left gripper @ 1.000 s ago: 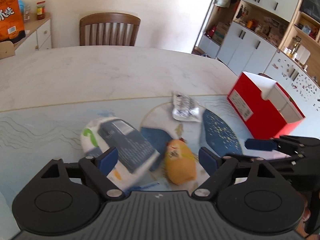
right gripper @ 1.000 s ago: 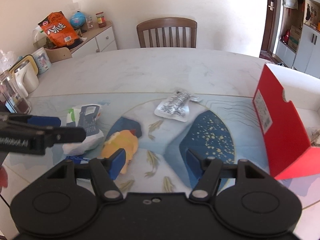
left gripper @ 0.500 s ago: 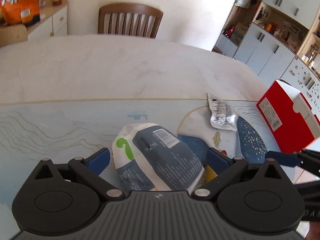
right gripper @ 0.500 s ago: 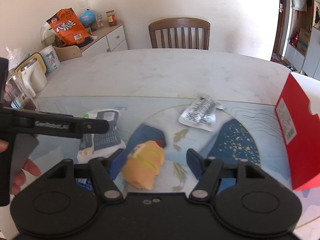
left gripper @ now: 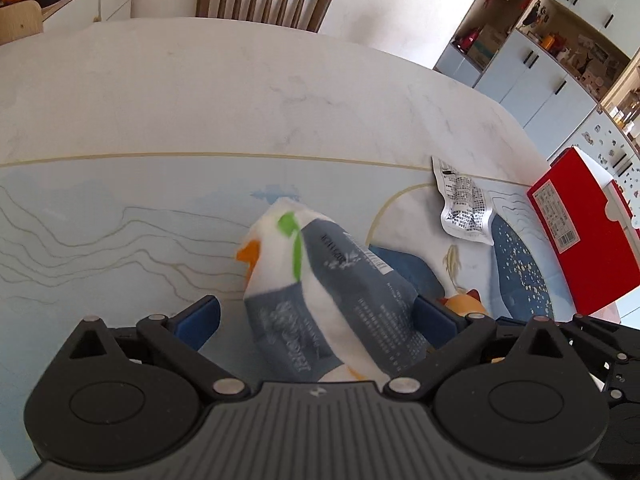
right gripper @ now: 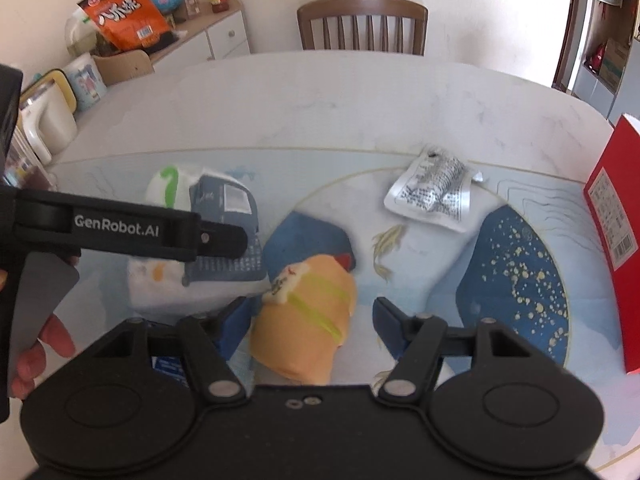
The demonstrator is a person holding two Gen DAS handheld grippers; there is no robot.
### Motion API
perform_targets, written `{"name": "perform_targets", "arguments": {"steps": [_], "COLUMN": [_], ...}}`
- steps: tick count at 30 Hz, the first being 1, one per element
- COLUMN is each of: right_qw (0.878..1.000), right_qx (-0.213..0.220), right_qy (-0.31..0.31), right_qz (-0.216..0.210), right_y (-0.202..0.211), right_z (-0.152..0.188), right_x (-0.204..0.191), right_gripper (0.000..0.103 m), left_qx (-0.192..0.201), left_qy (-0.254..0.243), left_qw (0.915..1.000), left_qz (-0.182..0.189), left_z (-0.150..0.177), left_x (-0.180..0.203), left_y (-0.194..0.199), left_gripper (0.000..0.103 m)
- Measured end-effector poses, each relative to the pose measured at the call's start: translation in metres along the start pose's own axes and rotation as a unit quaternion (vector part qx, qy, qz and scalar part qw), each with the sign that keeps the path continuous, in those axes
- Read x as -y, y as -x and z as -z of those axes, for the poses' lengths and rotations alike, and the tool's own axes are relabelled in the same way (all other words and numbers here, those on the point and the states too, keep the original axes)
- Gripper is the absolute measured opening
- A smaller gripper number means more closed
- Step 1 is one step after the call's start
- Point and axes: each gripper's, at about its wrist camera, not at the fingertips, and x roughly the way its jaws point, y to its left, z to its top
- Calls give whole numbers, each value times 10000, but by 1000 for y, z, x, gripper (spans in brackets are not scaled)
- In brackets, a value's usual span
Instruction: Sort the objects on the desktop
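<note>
I'm in someone's home, working at a dining table (right gripper: 360, 92) with a pale marble-look top and a painted fish mat, and a wooden slat-back chair (right gripper: 362, 26) is pushed in at the far side. To one side there's a white sideboard (right gripper: 224, 38) crowded with an orange snack bag (right gripper: 124, 10), a little globe and an electric kettle (right gripper: 44, 120). Across the room stand tall white cupboards (left gripper: 560, 60) with open shelves full of household bits.

Both wrist cameras look steeply down and forward, close over the desk's (left gripper: 200, 92) near edge, facing the chair (right gripper: 362, 24). Both views share the grey-white pouch (left gripper: 336, 296), silver packet (right gripper: 432, 192) and red box (left gripper: 580, 232).
</note>
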Motion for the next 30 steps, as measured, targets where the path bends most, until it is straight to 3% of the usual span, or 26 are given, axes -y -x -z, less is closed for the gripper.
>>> {"name": "perform_targets", "arguments": {"steps": [8,10,12,14,30], "right_qw": [9999,9999,9997,9997,9996], "right_qx": [8,13,17,28,248], "right_qy": [-10,-20,-24,27,2], "right_qz": [-99,-148,-226,-249,105], "right_y": [1,2,2,3,25], "right_z": [1,1,1,1,1], "right_x": [8,10,12,10,26], "right_gripper": [61,57,49,49,45], "left_qx": [-45,-16,6,20,551], "left_qy": [-300,-383,-457,-461,-657], "left_qw": [9995,9992,9989,9987,9952], "left_qz": [33,66,139,223,471], "left_z": [1,2,3,3,-9], "left_x": [12,16,20,21,47], "left_y": [-7,-7,-7,-6,21], "left_gripper": [101,94,83,69,45]}}
